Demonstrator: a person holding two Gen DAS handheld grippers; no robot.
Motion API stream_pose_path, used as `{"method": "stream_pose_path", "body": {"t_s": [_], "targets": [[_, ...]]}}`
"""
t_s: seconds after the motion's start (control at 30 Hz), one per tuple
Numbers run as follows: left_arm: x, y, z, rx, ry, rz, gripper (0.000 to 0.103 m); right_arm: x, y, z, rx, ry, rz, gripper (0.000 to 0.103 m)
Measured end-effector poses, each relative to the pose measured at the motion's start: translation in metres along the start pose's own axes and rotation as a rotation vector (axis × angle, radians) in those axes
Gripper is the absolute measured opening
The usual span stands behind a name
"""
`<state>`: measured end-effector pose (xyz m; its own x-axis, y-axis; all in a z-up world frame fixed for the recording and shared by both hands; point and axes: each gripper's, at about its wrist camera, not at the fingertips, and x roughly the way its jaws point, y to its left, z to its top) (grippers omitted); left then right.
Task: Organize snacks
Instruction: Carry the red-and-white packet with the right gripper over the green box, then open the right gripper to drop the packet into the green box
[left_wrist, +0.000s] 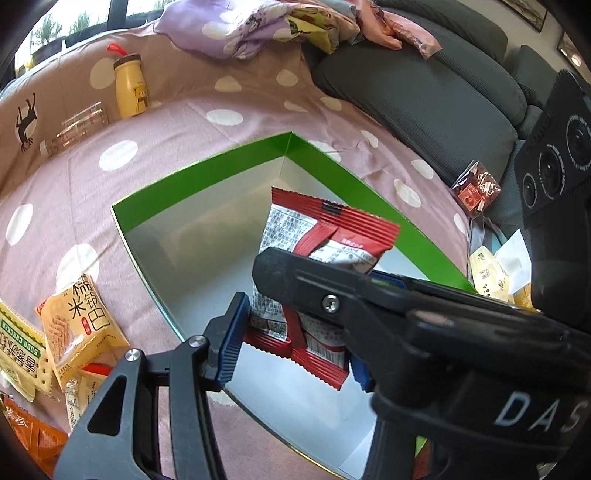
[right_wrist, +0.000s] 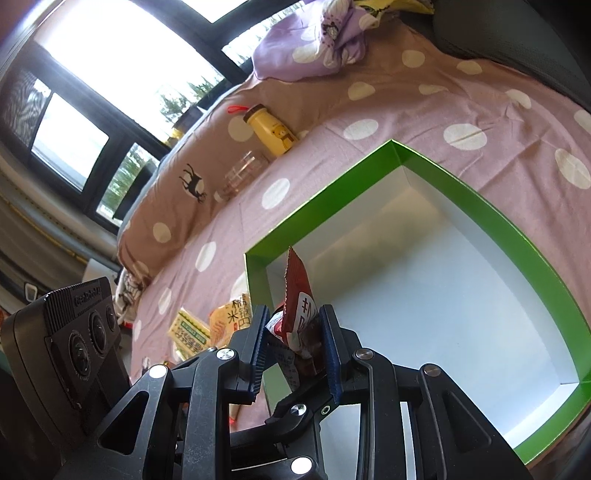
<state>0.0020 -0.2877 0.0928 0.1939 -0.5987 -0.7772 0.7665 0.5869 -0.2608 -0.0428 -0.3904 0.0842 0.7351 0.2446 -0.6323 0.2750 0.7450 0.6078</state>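
L gripper (left_wrist: 295, 347) clamped on red pack (left_wrist: 317, 236) | R gripper (right_wrist: 295, 350) pinches same pack, over near left corner of green box (right_wrist: 461, 206) | pack light, soft, crinkly, slippery film; hold at crimped edge, not middle.

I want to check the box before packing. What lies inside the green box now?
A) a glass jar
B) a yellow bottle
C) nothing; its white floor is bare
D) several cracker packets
C: the green box shows only a bare white floor; the red packet is held above it, and the yellow bottle and cracker packets lie outside on the cloth.
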Motion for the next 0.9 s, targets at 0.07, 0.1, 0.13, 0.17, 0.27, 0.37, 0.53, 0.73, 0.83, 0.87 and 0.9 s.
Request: {"method": "stream_pose_path", "body": {"t_s": [0.07,0.1,0.13,0.17,0.27,0.37,0.53,0.73,0.83,0.87,0.9], "targets": [[0.002,0.003,-0.001,-0.013,0.013,-0.008,0.049,0.003,-0.002,0.0,0.007,0.012,0.002,0.03],[0.003,0.004,-0.002,-0.021,0.019,-0.01,0.049,0.005,-0.004,0.0,0.015,0.019,0.001,0.03],[0.005,0.005,-0.002,-0.026,0.023,-0.011,0.049,0.007,-0.006,0.001,0.02,0.024,0.001,0.03],[0.006,0.006,-0.003,-0.027,0.028,-0.009,0.049,0.008,-0.006,0.0,0.023,0.029,-0.001,0.03],[0.007,0.004,-0.005,-0.013,0.027,0.006,0.048,0.011,-0.007,0.0,0.027,0.04,-0.002,0.03],[0.008,0.006,-0.005,-0.013,0.025,0.0,0.048,0.013,-0.007,0.0,0.027,0.044,-0.01,0.03],[0.009,0.008,-0.005,-0.013,0.037,0.005,0.047,0.017,-0.009,0.002,0.029,0.051,-0.027,0.03],[0.01,0.01,-0.006,-0.009,0.049,0.018,0.044,0.019,-0.017,0.003,0.048,0.054,-0.054,0.03],[0.009,0.011,-0.006,-0.011,0.054,0.015,0.043,0.018,-0.02,0.004,0.054,0.053,-0.053,0.03],[0.01,0.011,-0.006,-0.009,0.055,0.018,0.043,0.019,-0.02,0.004,0.055,0.054,-0.053,0.03],[0.01,0.011,-0.007,-0.004,0.057,0.024,0.042,0.02,-0.021,0.004,0.055,0.056,-0.054,0.03]]}}
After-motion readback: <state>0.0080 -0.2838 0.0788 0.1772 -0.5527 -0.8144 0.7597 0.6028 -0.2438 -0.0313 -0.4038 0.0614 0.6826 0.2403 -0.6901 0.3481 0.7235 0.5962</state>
